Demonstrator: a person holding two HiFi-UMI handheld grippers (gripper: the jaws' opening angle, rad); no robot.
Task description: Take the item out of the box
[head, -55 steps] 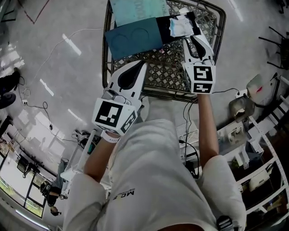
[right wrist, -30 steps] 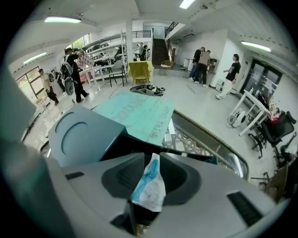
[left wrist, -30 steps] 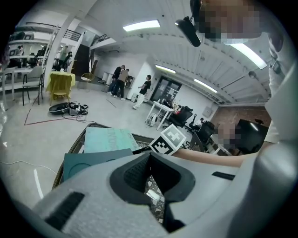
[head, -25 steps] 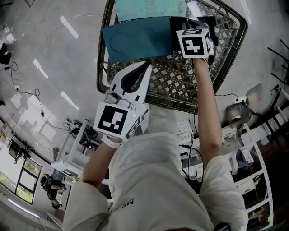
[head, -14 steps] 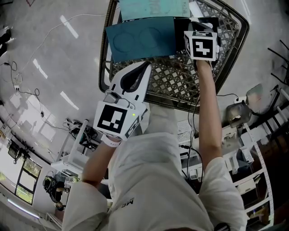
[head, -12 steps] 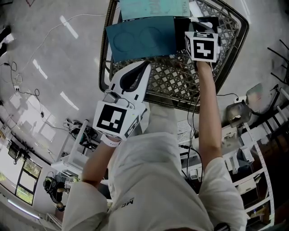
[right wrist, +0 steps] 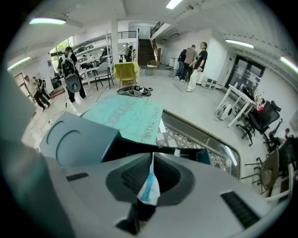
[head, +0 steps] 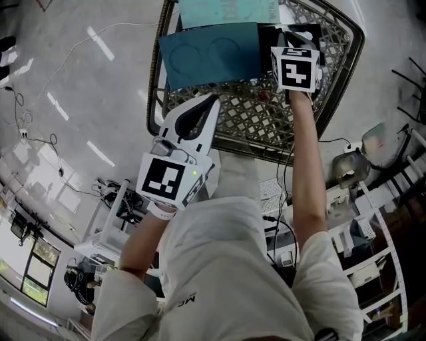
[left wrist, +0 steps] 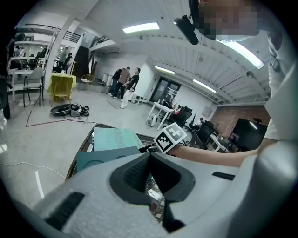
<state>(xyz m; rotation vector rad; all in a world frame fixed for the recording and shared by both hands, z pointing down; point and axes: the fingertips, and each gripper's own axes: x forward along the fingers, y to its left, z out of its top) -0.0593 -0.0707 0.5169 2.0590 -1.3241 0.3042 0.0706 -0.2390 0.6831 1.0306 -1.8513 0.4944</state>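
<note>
The left gripper (left wrist: 149, 154) is hovering over the near edge of the wire basket (head: 259, 116), pointing toward the box. Its jaws are resting together with nothing between them, and it is touching nothing.

Further in, the box (head: 210, 56) is lying in the basket with its dark teal flap folded open to the left. A pale green sheet (head: 226, 10) is sticking out behind it.

On the right, the right gripper (right wrist: 152, 157) is reaching steeply down into the open dark mouth of the box. It is pinching the item (right wrist: 149, 188), a thin white and blue piece that looks like a flimsy wrapper or packet. Only its edge is sitting between the jaws. Those jaws have just been easing open a little with the item between them, though the tips are still pressing on it. The item is therefore gripped but not yet clear of the box.

The main risk seems to be the grip. With so little material held and the jaws loosening, the item could slide out and drop back inside. A quick pull could also snag the soft piece on the box edge and tear it. Nothing is steadying the box, so it may lift or skid across the mesh along with the item.
</note>
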